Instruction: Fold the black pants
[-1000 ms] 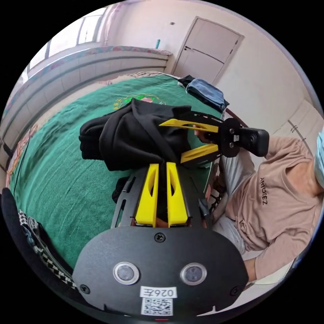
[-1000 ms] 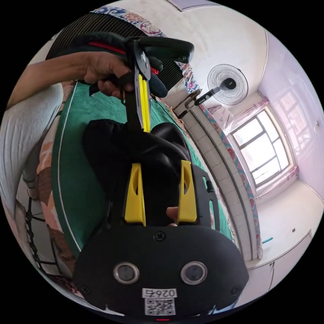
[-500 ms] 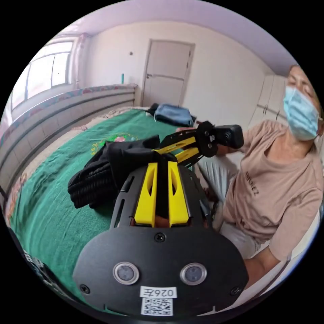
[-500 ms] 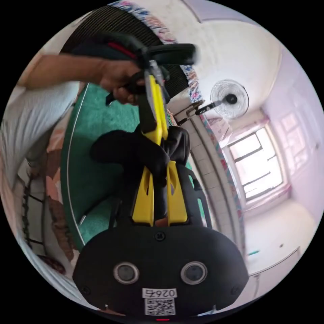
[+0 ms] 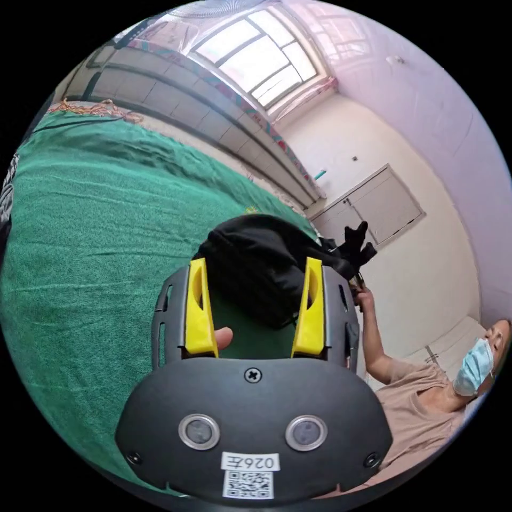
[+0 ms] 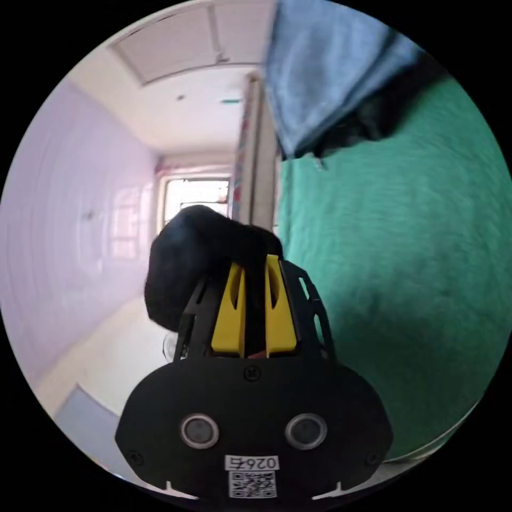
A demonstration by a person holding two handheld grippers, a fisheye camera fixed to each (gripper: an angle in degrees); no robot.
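The right gripper [image 6: 254, 266] is clamping the bundled black pants [image 6: 202, 256], carrying them above the green bedspread [image 6: 394, 256], probably to set them aside. The left gripper [image 5: 255, 272] is hanging wide open, holding nothing, just behind the bundle.

Bright window [image 5: 266, 50], pale walls, white door [image 5: 373, 200].

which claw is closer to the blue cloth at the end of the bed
Right. The right claw, shut on the black pants, is up by the blue cloth. The left claw is open, with the pants bundle lying past its tips on the green blanket.
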